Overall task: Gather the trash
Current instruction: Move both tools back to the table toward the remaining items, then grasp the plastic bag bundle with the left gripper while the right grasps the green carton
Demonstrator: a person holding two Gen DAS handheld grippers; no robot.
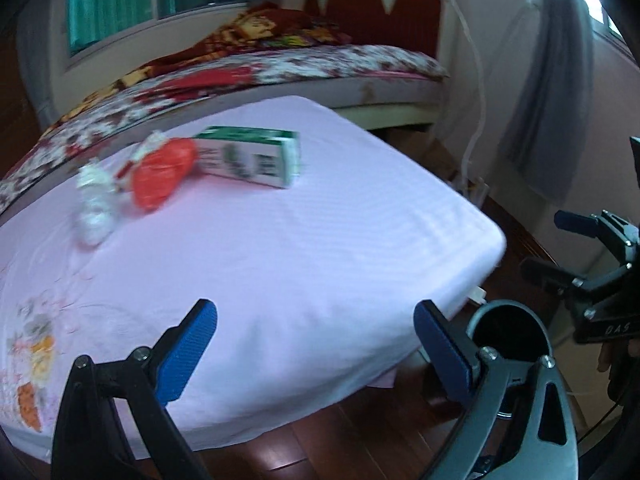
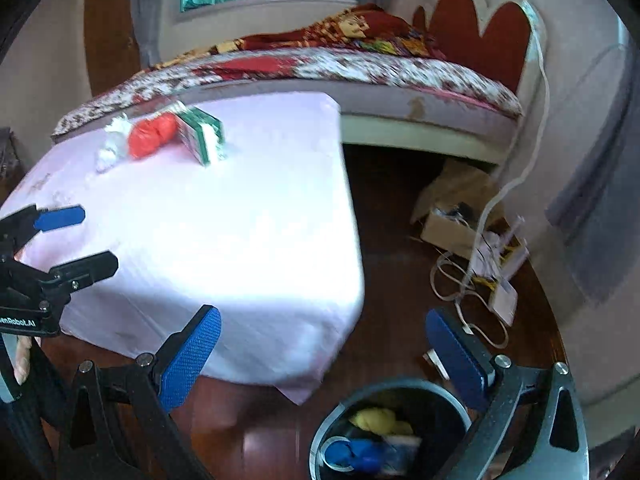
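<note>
On the pink-clothed table lie a green-and-white carton, a crumpled red bag and white crumpled paper; all three also show in the right wrist view: carton, red bag, white paper. My left gripper is open and empty over the table's near edge. My right gripper is open and empty, above the floor beside a dark bin that holds yellow and blue trash. The bin also shows in the left wrist view.
A bed with patterned blankets stands behind the table. A cardboard box, papers and a white cable lie on the wooden floor at the right. A grey curtain hangs at the right wall.
</note>
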